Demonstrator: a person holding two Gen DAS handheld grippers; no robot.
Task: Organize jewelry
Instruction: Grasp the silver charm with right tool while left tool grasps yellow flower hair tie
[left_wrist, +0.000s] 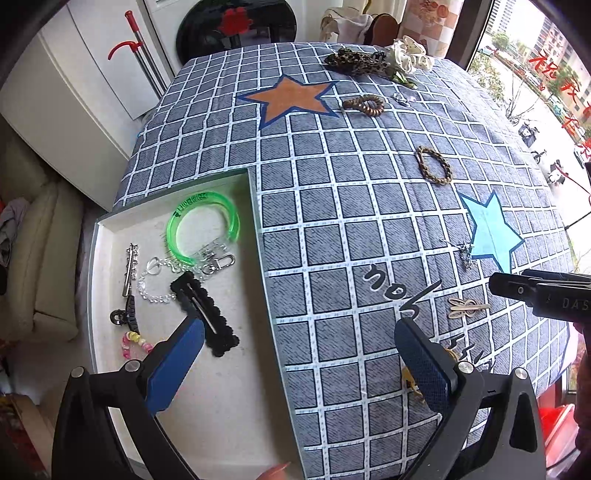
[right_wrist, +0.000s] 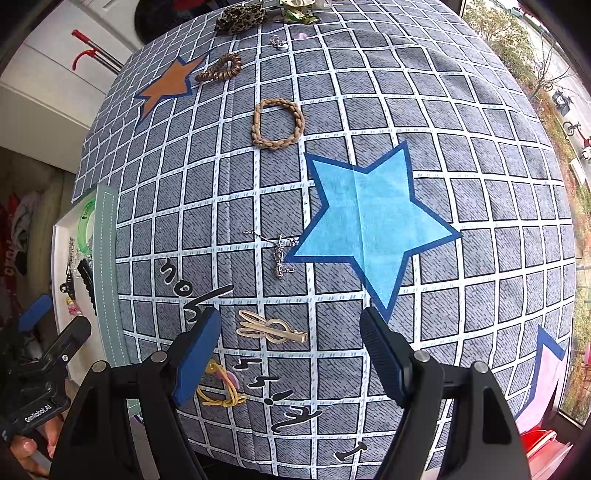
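Jaws of left gripper (left_wrist: 299, 341) spread wide, empty, above edge of white tray (left_wrist: 229, 406) holding green bangle (left_wrist: 203, 225) and black scalloped clip (left_wrist: 207, 314). Right gripper (right_wrist: 290, 332) also wide open, empty, hovering over beige rabbit clip (right_wrist: 269, 328) on checked tablecloth (right_wrist: 480, 258); silver necklace (right_wrist: 279, 254) beside blue star (right_wrist: 373, 221).

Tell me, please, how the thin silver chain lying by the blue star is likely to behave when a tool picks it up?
The silver chain lies in loose kinks on the cloth, so it will probably hang limp and swing. Its links look very fine, so it is likely light and may slip between the open right tool's pads. A small pendant may snag the tablecloth.
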